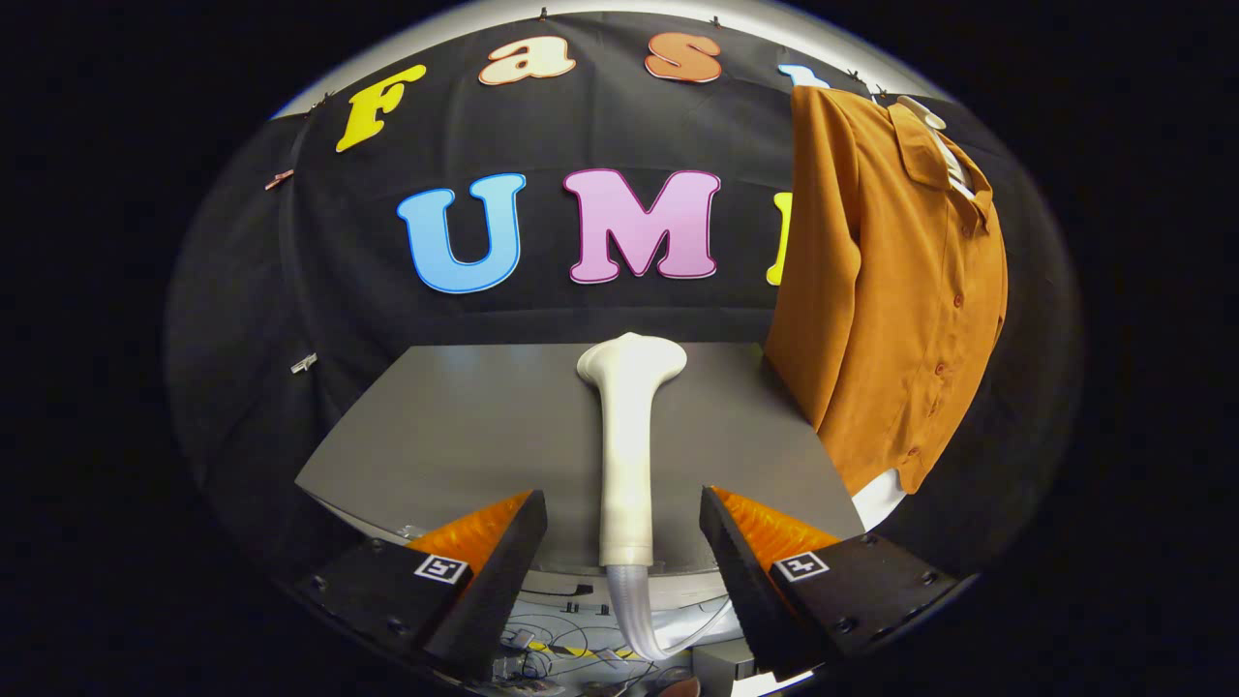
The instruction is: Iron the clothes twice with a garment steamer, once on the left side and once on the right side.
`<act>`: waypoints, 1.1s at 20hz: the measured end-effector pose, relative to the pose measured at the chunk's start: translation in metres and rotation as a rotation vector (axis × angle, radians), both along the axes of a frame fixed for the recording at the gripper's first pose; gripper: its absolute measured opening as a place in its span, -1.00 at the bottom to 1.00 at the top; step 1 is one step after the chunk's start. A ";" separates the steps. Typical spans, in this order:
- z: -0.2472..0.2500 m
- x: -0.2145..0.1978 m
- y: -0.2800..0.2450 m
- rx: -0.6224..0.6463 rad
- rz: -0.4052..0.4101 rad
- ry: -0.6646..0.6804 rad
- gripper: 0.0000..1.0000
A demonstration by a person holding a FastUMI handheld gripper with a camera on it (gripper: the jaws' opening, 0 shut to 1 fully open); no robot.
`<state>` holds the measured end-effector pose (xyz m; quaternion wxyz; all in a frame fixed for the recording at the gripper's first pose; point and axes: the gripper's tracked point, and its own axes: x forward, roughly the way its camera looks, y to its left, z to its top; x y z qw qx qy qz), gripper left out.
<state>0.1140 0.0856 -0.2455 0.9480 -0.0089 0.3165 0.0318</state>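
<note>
Black cloth backs a grey table (465, 436) that fills the middle ground. My gripper (624, 542) is spread wide, its two fingers (503, 561) apart and touching nothing. Between them, on the table, lies the white steamer (627, 455), its handle pointing back at me and its broad head near the table's far edge. Neither finger presses on it; there is a clear gap on each side of the handle. Its handle end reaches the table's near edge, where a clear ribbed hose (634, 610) drops off and curls away below, its far end cut off from sight. Below the near edge I see a tangle of cables (561, 639), too small to sort out. An orange shirt (900, 290) hangs on a hanger beyond the table's right edge, buttons facing right, hem below table level. Something white (876, 499) shows under the hem; I cannot tell what. Bare tabletop lies open left of the steamer.
</note>
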 end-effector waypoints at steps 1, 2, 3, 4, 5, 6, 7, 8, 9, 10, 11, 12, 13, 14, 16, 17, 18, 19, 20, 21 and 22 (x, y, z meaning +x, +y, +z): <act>-0.008 0.003 0.002 -0.003 -0.003 0.016 0.97; -0.015 0.006 0.003 -0.009 -0.005 0.031 0.97; -0.021 0.011 0.003 -0.019 -0.011 0.043 0.98; -0.028 0.015 0.001 -0.033 -0.019 0.052 0.97; -0.035 0.020 -0.001 -0.044 -0.026 0.062 0.93; -0.044 0.022 -0.002 -0.051 -0.029 0.077 0.74; -0.053 0.023 -0.001 -0.043 -0.025 0.100 0.55; -0.048 0.032 0.000 -0.028 -0.032 0.055 0.49; -0.041 0.030 -0.001 -0.020 -0.040 0.060 0.44; -0.048 0.038 -0.002 -0.018 -0.029 0.039 -0.21; -0.055 0.044 -0.002 -0.026 -0.030 0.022 -0.19; -0.050 0.042 -0.003 -0.026 -0.032 0.004 -0.31; -0.044 0.039 -0.005 -0.025 -0.037 -0.006 -0.40; -0.045 0.037 -0.006 -0.016 -0.043 -0.014 -0.51; -0.040 0.033 -0.004 0.006 -0.035 -0.026 -0.51; -0.033 0.028 -0.004 0.013 -0.033 -0.038 -0.51; -0.025 0.023 -0.005 0.014 -0.029 -0.060 -0.51; -0.014 0.017 -0.006 0.012 -0.022 -0.084 -0.51; -0.001 0.012 -0.007 0.015 -0.020 -0.117 -0.51; 0.014 0.005 -0.010 0.021 -0.023 -0.148 -0.51; 0.028 -0.001 -0.012 0.027 -0.027 -0.184 -0.51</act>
